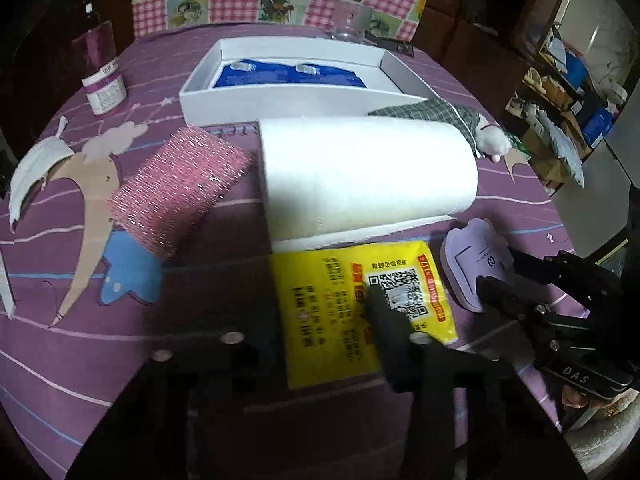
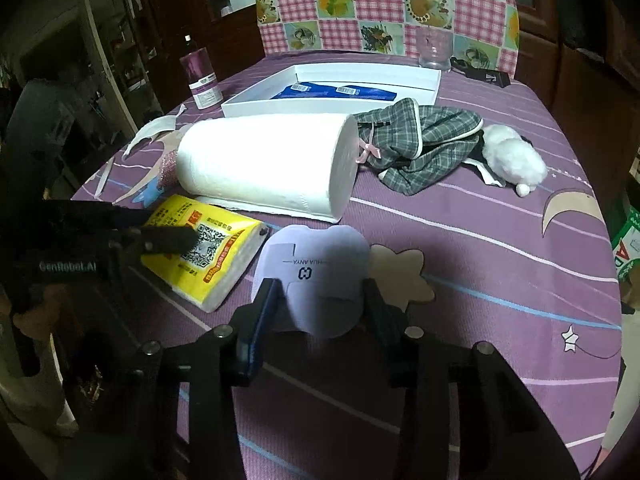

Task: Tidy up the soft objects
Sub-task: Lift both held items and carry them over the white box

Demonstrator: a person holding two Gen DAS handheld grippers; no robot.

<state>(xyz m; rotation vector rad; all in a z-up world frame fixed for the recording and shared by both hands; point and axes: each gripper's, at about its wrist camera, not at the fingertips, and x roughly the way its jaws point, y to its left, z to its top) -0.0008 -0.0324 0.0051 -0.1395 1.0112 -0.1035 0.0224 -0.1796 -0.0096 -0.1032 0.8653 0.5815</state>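
Pink scourer (image 1: 180, 196) plain in left view, near-hidden behind roll (image 2: 268, 164) in right

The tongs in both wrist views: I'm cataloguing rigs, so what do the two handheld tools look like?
Both are matte black. The right tongs have two flat angular fingers, one with a blue inner pad, on linkage arms with round silver bolts. The left tongs, in the right wrist view, have a boxy body printed "GenRobot.AI" in grey. The right tool's body reads "DAS" in the left wrist view.
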